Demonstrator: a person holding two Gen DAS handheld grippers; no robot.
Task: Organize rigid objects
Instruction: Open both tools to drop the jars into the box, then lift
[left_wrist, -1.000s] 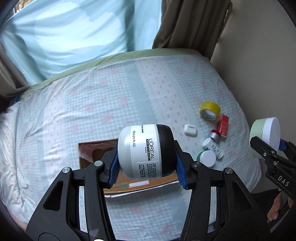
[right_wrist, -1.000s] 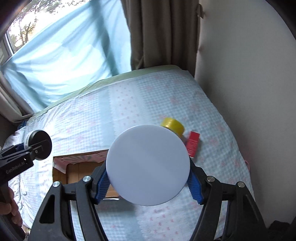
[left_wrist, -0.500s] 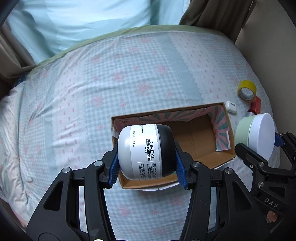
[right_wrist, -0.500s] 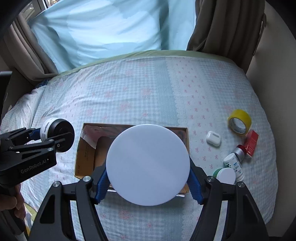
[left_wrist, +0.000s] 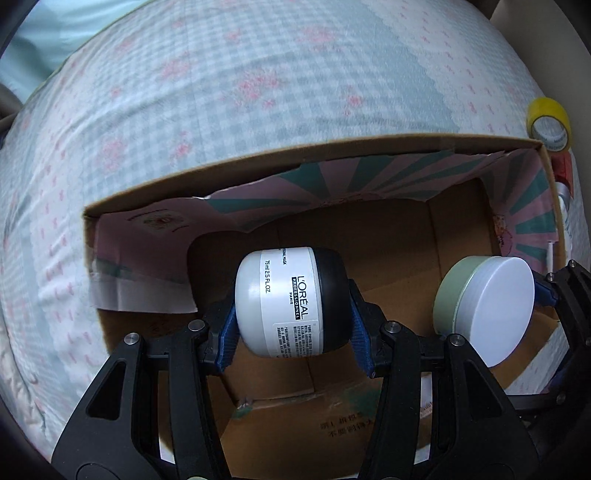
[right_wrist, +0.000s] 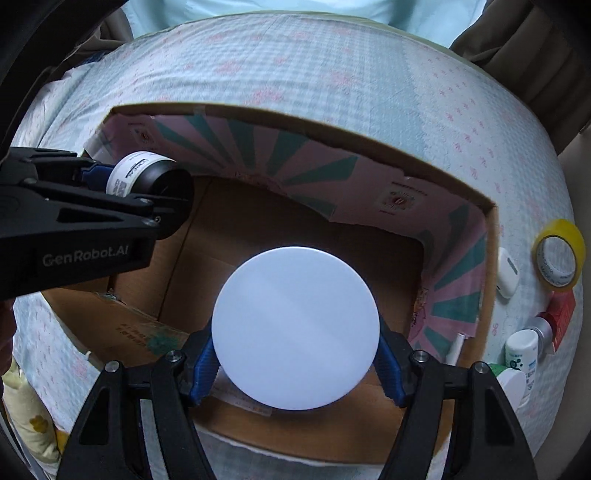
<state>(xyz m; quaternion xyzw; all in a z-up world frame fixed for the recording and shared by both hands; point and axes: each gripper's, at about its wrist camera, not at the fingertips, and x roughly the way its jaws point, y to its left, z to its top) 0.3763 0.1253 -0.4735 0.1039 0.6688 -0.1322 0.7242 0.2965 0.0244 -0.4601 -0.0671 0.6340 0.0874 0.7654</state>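
Observation:
My left gripper (left_wrist: 291, 332) is shut on a white L'Oreal jar with a black lid (left_wrist: 291, 301), held on its side over the open cardboard box (left_wrist: 369, 151). My right gripper (right_wrist: 295, 354) is shut on a pale green jar with a white lid (right_wrist: 295, 328), its lid facing the camera, over the box's right half (right_wrist: 369, 258). The green jar also shows in the left wrist view (left_wrist: 484, 306), and the L'Oreal jar in the right wrist view (right_wrist: 147, 173). Both jars hang above the box floor, side by side.
The box lies on a bed with a checked floral sheet (right_wrist: 332, 66). To the right of the box lie a yellow tape roll (right_wrist: 557, 254), a white earbud case (right_wrist: 508, 273), a red box (right_wrist: 561, 314), a small white bottle (right_wrist: 521, 349) and a green-and-white jar (right_wrist: 511, 380).
Both grippers have moved down and forward toward the box with their jars still held. The box now fills both views, and the jars hang over its opening.

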